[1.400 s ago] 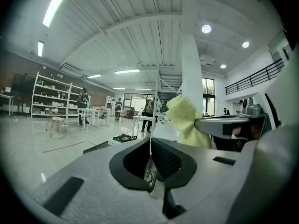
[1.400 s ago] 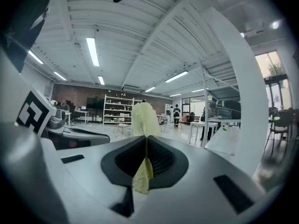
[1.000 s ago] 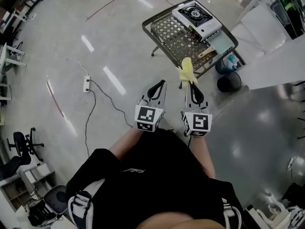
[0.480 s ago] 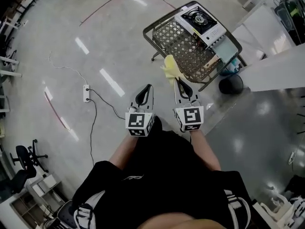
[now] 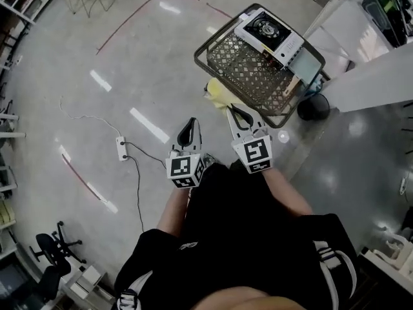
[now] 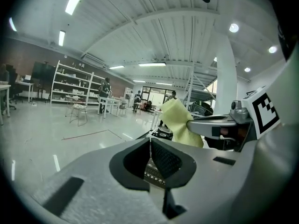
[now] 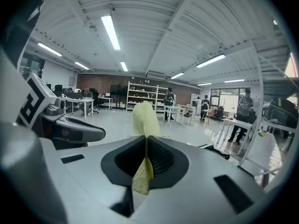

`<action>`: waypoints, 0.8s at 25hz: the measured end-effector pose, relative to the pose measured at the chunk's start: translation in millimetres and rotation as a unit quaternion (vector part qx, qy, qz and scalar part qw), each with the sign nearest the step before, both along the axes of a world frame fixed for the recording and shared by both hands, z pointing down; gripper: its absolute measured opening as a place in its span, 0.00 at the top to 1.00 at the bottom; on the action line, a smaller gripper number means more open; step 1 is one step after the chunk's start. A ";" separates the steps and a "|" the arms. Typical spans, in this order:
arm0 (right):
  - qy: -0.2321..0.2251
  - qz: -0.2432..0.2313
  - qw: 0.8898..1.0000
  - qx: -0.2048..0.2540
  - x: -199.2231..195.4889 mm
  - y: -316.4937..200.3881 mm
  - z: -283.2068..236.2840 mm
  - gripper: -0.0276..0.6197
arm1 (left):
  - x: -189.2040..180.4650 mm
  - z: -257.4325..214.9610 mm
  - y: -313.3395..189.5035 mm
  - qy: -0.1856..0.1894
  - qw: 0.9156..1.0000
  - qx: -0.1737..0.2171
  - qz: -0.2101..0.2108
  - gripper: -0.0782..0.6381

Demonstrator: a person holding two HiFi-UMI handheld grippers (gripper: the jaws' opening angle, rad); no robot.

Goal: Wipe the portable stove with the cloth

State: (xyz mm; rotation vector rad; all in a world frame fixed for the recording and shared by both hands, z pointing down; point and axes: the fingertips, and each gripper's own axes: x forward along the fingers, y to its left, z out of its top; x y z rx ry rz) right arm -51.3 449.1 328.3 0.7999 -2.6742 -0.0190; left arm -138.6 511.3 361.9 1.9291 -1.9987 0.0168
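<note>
Right gripper view, unlike head view, shows cloth (image 7: 144, 118) pinched in right tool (image 7: 146, 141); left tool (image 6: 150, 143) together, empty.

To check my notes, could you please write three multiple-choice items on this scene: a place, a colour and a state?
1. The portable stove stands: A) on the floor; B) on the mesh table's far end; C) on a shelf.
2. The cloth in the right gripper is: A) blue; B) red; C) yellow.
3. The left gripper is: A) shut and empty; B) shut on the cloth; C) wide open.

Key: 1 B, the head view shows it on the mesh top. 2 C, both gripper views show yellow fabric. 3 A, its jaws meet with nothing between them.
</note>
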 end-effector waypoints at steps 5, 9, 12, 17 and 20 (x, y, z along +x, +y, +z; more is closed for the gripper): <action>0.040 -0.028 0.999 -0.011 -8.4 3.7 13.9 0.93 | -11.7 8.7 6.3 0.023 1.000 -0.009 -0.013 0.85; 0.040 -0.047 0.998 -0.014 -30.4 0.4 21.4 0.93 | -22.6 16.6 7.3 0.027 0.999 -0.021 -0.015 0.85; 0.025 -0.055 0.998 -0.018 -48.0 -7.0 19.7 0.93 | -30.9 21.2 1.2 0.027 0.999 -0.036 -0.018 0.85; 0.011 -0.058 0.998 -0.023 -66.8 -45.0 25.4 0.93 | -34.6 18.6 -32.9 0.015 0.999 -0.042 -0.004 0.85; 0.005 -0.054 0.998 -0.014 -69.6 -81.0 22.6 0.93 | -31.1 20.3 -71.3 0.003 0.999 -0.050 0.016 0.85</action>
